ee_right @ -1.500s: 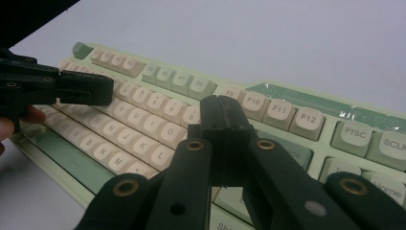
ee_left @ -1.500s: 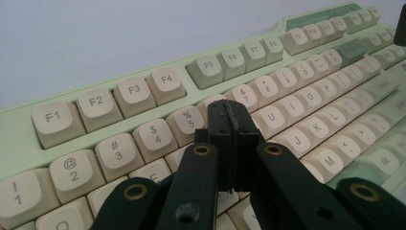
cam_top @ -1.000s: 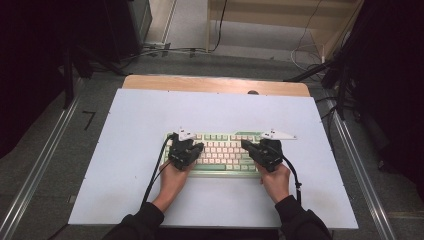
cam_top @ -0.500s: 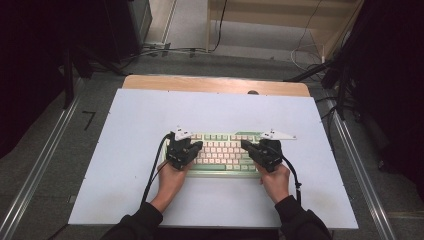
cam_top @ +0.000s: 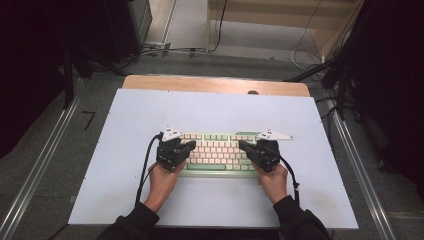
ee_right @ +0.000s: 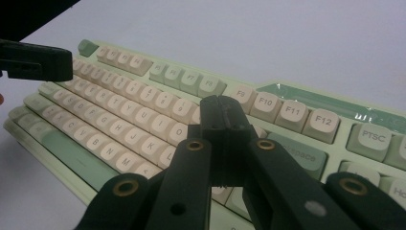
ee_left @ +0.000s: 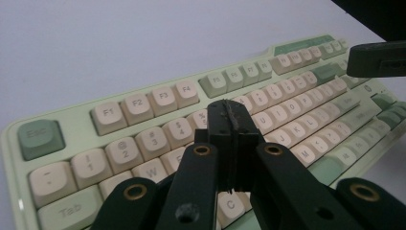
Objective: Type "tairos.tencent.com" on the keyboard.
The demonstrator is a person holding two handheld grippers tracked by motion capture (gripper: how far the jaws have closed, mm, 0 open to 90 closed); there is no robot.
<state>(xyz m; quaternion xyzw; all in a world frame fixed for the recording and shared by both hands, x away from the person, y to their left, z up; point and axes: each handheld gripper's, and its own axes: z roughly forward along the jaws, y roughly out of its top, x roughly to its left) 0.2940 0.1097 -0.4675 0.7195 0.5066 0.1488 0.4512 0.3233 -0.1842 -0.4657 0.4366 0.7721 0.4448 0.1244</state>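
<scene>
Both grippers, left gripper point(cam_top: 186, 146) and right gripper point(cam_top: 246, 146), we keep pressed together, empty, over the keyboard point(cam_top: 218, 149) at mid bench point(cam_top: 125, 130). Their wide tips could hit two neighbouring keys together.
</scene>
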